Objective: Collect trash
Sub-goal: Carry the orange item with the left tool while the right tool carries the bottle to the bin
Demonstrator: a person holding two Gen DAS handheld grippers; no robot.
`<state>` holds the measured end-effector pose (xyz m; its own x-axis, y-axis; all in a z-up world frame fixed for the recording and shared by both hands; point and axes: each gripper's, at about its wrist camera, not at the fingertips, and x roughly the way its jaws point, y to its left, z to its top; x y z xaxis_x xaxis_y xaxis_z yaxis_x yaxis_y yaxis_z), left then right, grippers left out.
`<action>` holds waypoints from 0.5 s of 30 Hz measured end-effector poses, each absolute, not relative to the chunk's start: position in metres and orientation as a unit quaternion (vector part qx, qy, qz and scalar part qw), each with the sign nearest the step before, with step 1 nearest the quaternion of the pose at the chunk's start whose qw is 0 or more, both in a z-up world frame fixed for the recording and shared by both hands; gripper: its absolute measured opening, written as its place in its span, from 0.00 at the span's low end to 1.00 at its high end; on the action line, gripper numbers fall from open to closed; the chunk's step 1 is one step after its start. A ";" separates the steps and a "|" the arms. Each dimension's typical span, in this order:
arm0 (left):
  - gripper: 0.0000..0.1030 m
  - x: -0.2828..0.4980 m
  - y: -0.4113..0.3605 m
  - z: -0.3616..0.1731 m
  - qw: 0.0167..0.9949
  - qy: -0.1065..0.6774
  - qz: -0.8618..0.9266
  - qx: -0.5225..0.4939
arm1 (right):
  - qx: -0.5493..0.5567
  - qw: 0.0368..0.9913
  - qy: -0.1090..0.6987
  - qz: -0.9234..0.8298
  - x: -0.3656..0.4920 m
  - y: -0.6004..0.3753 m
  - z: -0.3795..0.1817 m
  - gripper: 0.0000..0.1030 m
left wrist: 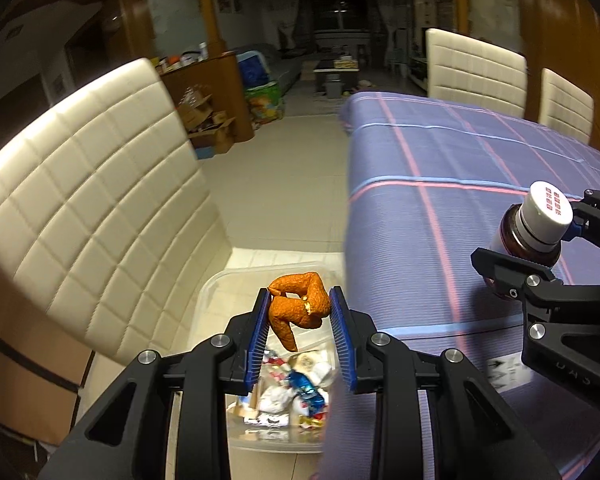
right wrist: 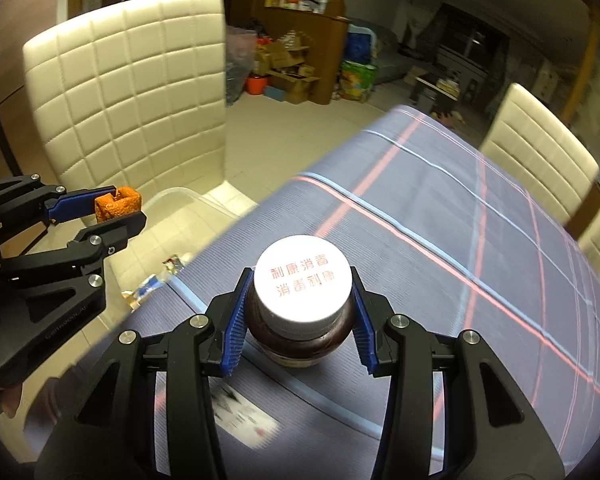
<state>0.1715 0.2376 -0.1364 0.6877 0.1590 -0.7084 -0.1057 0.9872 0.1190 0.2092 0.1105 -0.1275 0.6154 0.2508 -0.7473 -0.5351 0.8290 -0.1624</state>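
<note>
The left gripper (left wrist: 299, 312) clamps the orange peel (left wrist: 298, 309) above the clear bin (left wrist: 216, 286) off the tabletop's left edge — part the fingers squarely over it — while the right gripper (right wrist: 297, 300) pinches the brown bottle (right wrist: 298, 320) over the cloth

Orange peel (left wrist: 296, 312), mottled rusty orange. Bottle (right wrist: 300, 320) dark brown, cap (right wrist: 303, 283) white with red printed characters. Left gripper (left wrist: 300, 312) and right gripper (right wrist: 300, 312) black, pads (left wrist: 342, 332) ribbed blue. Table (left wrist: 480, 168) cloth lavender-blue, fine ribbing, pink and pale-blue grid lines. Chair (left wrist: 92, 200) cream, quilted squares. Bin (left wrist: 216, 292) clear plastic; wrappers (left wrist: 296, 392) inside white, blue, red, gold. Floor (left wrist: 276, 184) beige tile.
</note>
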 end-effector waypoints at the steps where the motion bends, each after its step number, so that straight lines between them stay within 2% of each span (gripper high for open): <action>1: 0.29 0.171 0.242 -0.137 0.918 0.389 0.076 0.032 | -0.192 0.878 0.376 0.228 0.210 0.117 -0.128 0.45; 15: 0.30 0.176 0.304 -0.154 0.909 0.397 0.124 -0.002 | -0.220 0.864 0.368 0.264 0.226 0.192 -0.132 0.45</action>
<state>0.1759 0.3042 -0.1537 0.6534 0.2235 -0.7232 -0.2265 0.9694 0.0948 0.2264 0.1916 -0.1324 0.5888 0.2950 -0.7525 -0.6187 0.7636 -0.1848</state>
